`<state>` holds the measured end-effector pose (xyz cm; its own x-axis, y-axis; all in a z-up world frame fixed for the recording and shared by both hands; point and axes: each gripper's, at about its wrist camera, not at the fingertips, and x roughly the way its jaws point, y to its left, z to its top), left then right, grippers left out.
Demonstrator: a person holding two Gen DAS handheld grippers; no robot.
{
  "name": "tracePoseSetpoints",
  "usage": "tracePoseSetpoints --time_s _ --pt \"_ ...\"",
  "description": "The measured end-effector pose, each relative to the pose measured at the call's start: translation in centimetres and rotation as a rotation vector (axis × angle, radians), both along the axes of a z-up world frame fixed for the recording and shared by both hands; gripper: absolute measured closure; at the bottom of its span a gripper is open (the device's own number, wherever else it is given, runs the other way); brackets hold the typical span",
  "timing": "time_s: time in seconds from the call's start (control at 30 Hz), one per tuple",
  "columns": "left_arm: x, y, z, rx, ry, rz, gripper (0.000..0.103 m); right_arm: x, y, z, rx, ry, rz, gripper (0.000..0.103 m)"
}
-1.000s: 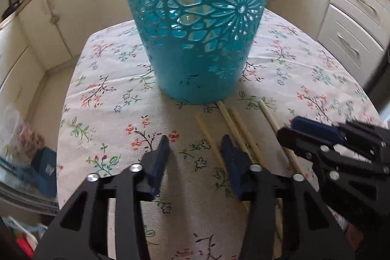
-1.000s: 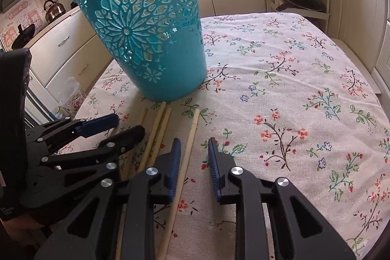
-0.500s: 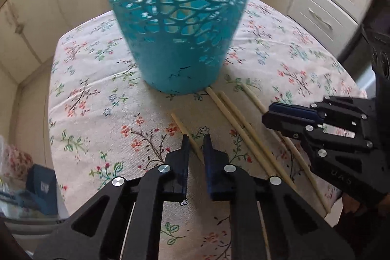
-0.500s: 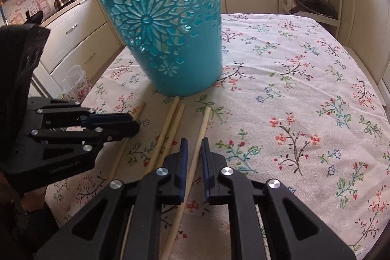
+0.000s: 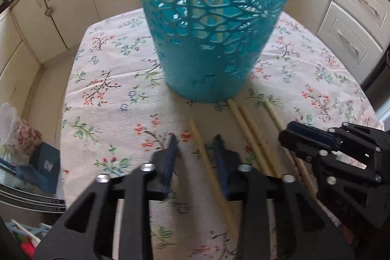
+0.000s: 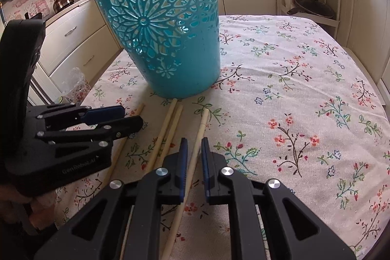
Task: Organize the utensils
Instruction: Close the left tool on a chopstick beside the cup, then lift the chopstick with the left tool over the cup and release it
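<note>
- Left gripper [image 5: 196, 141] stood open astride the leftmost chopstick [image 5: 200, 138], not clamping; its side read "GenRoboAI", faintly.
- Right gripper [image 6: 193, 145] straddled the rightmost chopstick [image 6: 200, 132], jaws narrowly apart.
- Both chopsticks lay before the teal basket [image 6: 170, 40].

Four pale wooden chopsticks [image 6: 168, 130] lie flat before upright teal basket [image 6: 170, 40].

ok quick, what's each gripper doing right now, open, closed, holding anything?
Left gripper: open, straddling the leftmost chopstick lying on the tablecloth, nothing held.
Right gripper: fingers nearly shut around the rightmost chopstick; whether they pinch it cannot be told.
</note>
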<state>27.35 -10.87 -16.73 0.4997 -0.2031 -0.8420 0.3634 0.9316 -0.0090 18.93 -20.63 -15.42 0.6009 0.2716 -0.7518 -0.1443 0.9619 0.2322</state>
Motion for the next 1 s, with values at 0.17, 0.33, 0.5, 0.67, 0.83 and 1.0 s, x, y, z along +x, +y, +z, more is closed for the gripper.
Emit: tracePoseSetpoints --time_s 0.17,0.33,0.5,0.67,0.83,1.0 --pt "-0.3 0.3 -0.1 -0.071 0.034 0.002 0.099 0.0 -0.2 0.0 0.013 0.0 -0.002 0.091" --pt "-1.1 3.4 1.4 -0.213 0.026 0.044 0.099 0.0 -0.3 0.0 0.019 0.0 -0.004 0.091" --pt "-2.8 6.5 5.5 -0.361 -0.071 0.064 0.099 0.0 -0.4 0.0 0.024 0.001 -0.006 0.091" --pt "-3.2 7.9 11.7 -0.484 -0.199 0.051 0.099 0.1 -0.6 0.0 0.033 0.003 -0.008 0.091" --pt "-2.2 7.3 18.0 -0.559 -0.353 0.037 0.099 0.1 -0.6 -0.1 0.034 0.003 -0.008 0.091" --pt "0.5 5.4 21.5 -0.582 -0.482 0.063 0.099 0.2 -1.0 -0.1 0.044 0.004 -0.006 0.091"
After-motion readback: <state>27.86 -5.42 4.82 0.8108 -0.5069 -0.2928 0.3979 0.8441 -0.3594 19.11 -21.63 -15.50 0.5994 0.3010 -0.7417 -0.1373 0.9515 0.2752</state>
